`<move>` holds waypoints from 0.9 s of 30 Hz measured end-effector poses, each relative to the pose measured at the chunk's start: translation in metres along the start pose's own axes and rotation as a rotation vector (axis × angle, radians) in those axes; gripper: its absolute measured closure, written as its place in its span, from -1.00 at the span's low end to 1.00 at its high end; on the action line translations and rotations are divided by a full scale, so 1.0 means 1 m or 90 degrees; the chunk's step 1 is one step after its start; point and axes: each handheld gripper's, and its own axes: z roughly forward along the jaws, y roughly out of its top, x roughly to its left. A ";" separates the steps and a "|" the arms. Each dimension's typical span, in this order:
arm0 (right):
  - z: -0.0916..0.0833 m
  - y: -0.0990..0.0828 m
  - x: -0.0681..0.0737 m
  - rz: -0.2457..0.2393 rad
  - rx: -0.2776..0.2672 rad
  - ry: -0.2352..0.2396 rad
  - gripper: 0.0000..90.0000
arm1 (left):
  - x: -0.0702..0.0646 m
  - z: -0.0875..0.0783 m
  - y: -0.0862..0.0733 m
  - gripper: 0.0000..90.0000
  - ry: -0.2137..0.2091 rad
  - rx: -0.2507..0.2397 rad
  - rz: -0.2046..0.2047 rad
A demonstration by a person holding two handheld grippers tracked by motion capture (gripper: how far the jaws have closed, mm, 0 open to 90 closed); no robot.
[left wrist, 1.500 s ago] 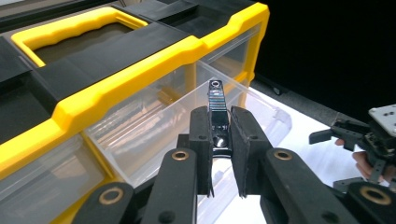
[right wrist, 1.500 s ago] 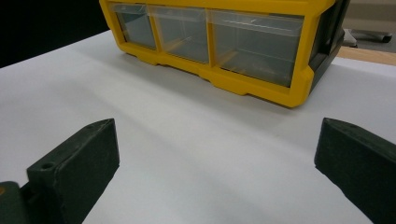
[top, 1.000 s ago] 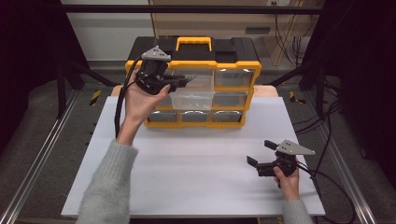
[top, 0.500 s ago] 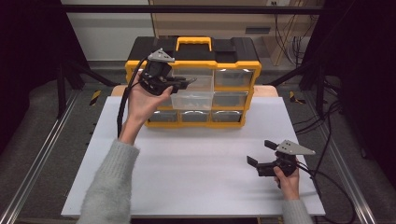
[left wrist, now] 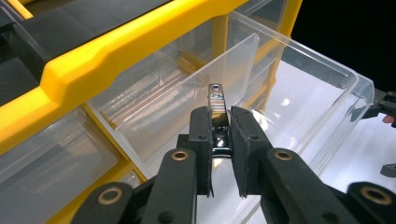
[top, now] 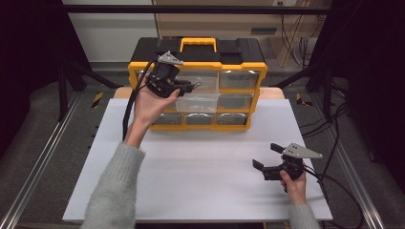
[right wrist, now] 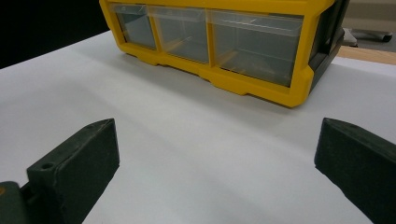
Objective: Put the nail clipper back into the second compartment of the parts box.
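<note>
A yellow and black drawer organizer [top: 237, 66] stands at the back of the white board. One clear middle drawer [top: 197, 98] is pulled out. My left gripper [top: 192, 87] hovers over that drawer, shut on a small metal nail clipper [left wrist: 216, 100]. In the left gripper view the clipper sticks up between the two pads, above the open drawer [left wrist: 327, 93], which looks empty. My right gripper [top: 265, 156] rests low over the board at the front right, open, with nothing between its jaws. In the right gripper view it [right wrist: 217, 135] faces the organizer's bottom row of shut drawers [right wrist: 254, 44].
The white board [top: 205, 176] lies on a table with metal rails along both sides. Cables trail at the right, off the board. A person's sleeve [top: 114, 191] reaches in from the front left. The organizer's other drawers are shut.
The left gripper has shifted a little to the right, over the pulled-out drawer, still gripping the clipper. The right gripper has stayed put.
</note>
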 end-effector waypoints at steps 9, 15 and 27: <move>0.000 0.000 0.000 0.001 0.000 0.001 -0.99 | 0.000 0.001 -0.001 0.73 0.002 0.003 -0.001; 0.000 0.000 0.000 0.000 0.000 0.001 -0.99 | -0.001 -0.004 0.000 0.58 -0.003 -0.021 0.003; 0.000 0.000 0.000 0.000 0.000 0.001 -0.99 | -0.003 -0.023 -0.004 0.15 0.003 -0.076 0.003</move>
